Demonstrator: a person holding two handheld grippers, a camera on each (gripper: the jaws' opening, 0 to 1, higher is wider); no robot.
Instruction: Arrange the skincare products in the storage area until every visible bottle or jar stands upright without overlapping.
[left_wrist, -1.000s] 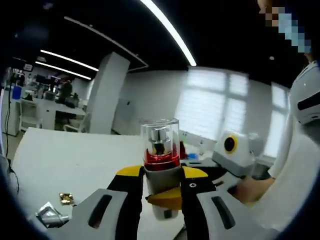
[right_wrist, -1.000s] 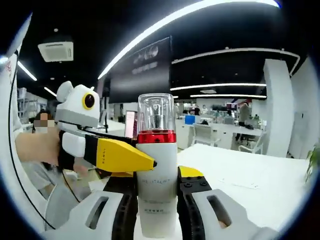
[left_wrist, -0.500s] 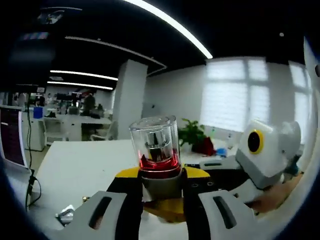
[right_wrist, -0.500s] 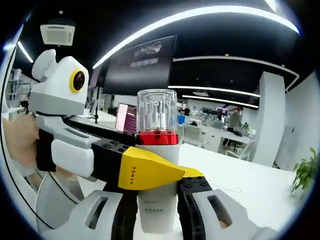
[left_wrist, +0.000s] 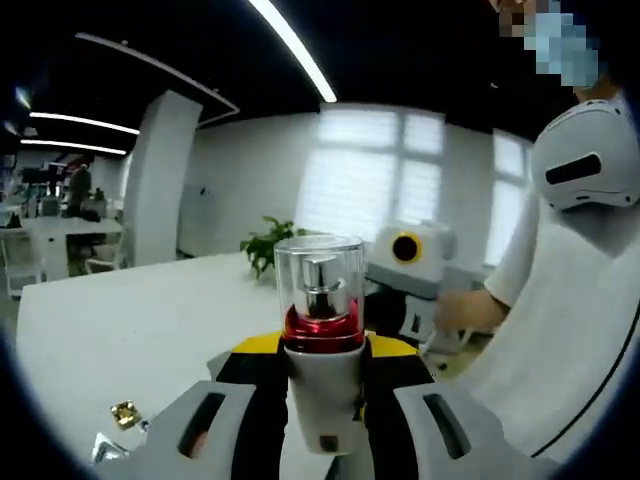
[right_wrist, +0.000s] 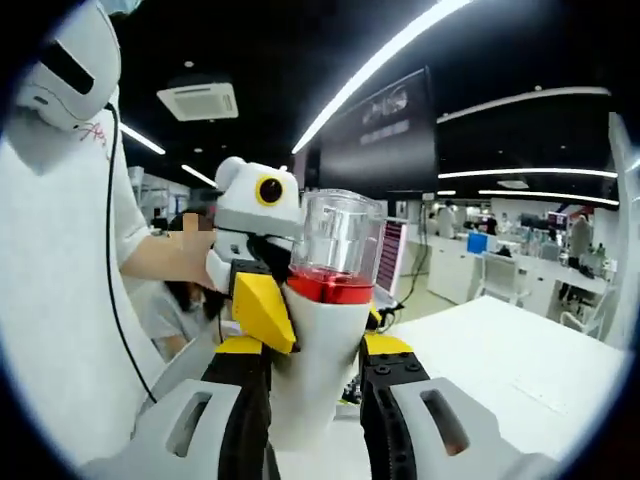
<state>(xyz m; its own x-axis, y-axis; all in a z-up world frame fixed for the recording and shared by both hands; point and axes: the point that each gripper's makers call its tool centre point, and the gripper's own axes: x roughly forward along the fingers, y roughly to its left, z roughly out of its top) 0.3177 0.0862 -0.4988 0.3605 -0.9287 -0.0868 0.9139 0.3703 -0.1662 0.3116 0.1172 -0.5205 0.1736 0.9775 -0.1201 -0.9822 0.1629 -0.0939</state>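
Note:
A white pump bottle (left_wrist: 322, 372) with a red collar and clear cap stands upright between the jaws of my left gripper (left_wrist: 322, 350), which is shut on its body. In the right gripper view the same bottle (right_wrist: 325, 330) leans to the right between the jaws of my right gripper (right_wrist: 312, 350), which stand apart on either side of it. The left gripper (right_wrist: 262, 312) reaches in from the left there, a yellow jaw pressed on the bottle. In the left gripper view the right gripper (left_wrist: 410, 280) sits behind the bottle, held by a hand.
A white table (left_wrist: 110, 330) spreads below, with a small gold packet (left_wrist: 125, 413) and a foil wrapper (left_wrist: 105, 450) on it. A potted plant (left_wrist: 262, 245) stands at its far edge. The person (left_wrist: 570, 300) is close on the right.
The right gripper's yellow jaw no longer crosses the bottle in the left gripper view, and that gripper sits further back. In the right gripper view the bottle now leans. Both cameras swung round.

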